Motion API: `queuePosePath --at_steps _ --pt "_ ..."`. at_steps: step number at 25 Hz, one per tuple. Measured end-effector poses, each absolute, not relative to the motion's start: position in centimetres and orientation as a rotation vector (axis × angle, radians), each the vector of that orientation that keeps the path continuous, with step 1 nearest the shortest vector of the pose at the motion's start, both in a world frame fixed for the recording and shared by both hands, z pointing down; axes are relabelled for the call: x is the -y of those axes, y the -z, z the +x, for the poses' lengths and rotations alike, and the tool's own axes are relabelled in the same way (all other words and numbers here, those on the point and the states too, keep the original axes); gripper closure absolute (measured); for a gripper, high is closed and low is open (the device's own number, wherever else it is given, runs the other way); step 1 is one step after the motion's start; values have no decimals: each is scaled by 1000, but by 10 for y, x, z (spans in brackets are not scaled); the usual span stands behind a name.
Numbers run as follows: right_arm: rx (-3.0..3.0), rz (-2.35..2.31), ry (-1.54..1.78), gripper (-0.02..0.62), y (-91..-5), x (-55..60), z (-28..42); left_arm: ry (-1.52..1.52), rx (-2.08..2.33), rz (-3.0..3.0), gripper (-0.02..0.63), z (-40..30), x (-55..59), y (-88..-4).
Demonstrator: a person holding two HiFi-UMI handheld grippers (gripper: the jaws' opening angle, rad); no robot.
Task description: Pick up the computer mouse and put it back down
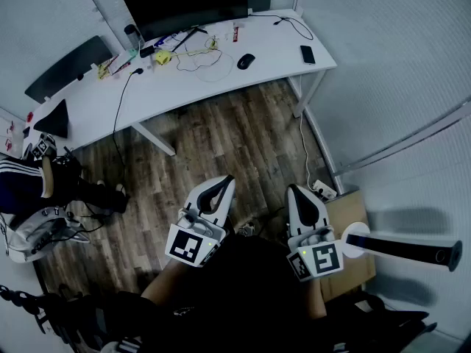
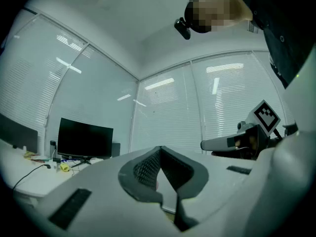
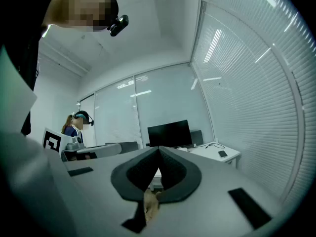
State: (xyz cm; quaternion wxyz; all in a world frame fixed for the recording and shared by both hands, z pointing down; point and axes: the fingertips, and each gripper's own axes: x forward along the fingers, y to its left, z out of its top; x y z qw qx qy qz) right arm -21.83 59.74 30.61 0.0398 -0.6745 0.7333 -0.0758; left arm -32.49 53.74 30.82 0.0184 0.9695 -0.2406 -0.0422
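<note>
Computer mouse [image 1: 246, 61] lay on white tabletop [image 1: 274, 46] in front of monitor [image 1: 185, 2], left claw [image 1: 225, 183] closed and empty, right claw [image 1: 295, 190] likewise closed on nothing, both held well apart from mouse.

A monitor [image 1: 188, 2] stands at the back of the desk [image 1: 243, 79]. The mouse [image 1: 246, 61] lies on the desk before it, toward the right, and a phone [image 1: 307, 54] lies near the right end. The left gripper [image 1: 225, 182] and right gripper [image 1: 295, 190] are side by side over the floor [image 1: 221, 145], well apart from the desk.
</note>
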Motion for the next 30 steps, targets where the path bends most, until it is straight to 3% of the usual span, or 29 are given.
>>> queuePosePath --at_steps 30 --pt "-2233 -2081 313 597 -326 -560 -207 133 705 2999 600 -304 -512 -321"
